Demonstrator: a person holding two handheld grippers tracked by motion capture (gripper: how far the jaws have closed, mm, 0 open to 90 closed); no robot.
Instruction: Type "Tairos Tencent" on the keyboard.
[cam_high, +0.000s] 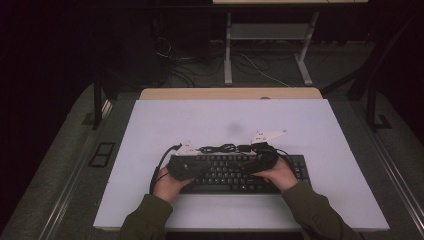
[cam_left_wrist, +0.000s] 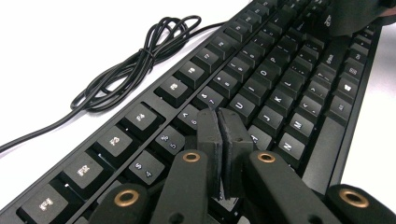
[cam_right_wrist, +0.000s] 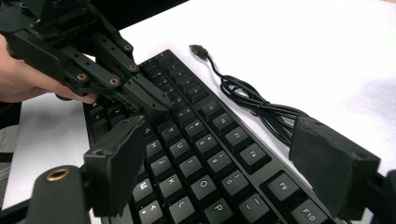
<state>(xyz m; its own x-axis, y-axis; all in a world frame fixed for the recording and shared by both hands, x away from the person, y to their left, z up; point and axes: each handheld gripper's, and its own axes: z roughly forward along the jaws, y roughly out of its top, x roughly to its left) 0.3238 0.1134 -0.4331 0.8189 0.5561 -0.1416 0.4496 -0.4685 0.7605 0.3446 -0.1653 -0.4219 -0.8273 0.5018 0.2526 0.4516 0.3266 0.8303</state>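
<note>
A black keyboard (cam_high: 235, 172) lay across the near middle of the white table (cam_high: 150, 125), its cable (cam_high: 222, 148) bundled just behind it. The left gripper (cam_left_wrist: 222, 140) had its jaws pressed together on nothing, tips low over the number row, probably to poke a key. The right gripper (cam_right_wrist: 233, 163) hung above the keys with jaws wide apart, empty, perhaps ready to steady the board.

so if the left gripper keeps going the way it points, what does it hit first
Most likely the black keyboard: the shut left gripper points down at its letter keys, about the Y and U keys, though the gap is hard to judge.
</note>
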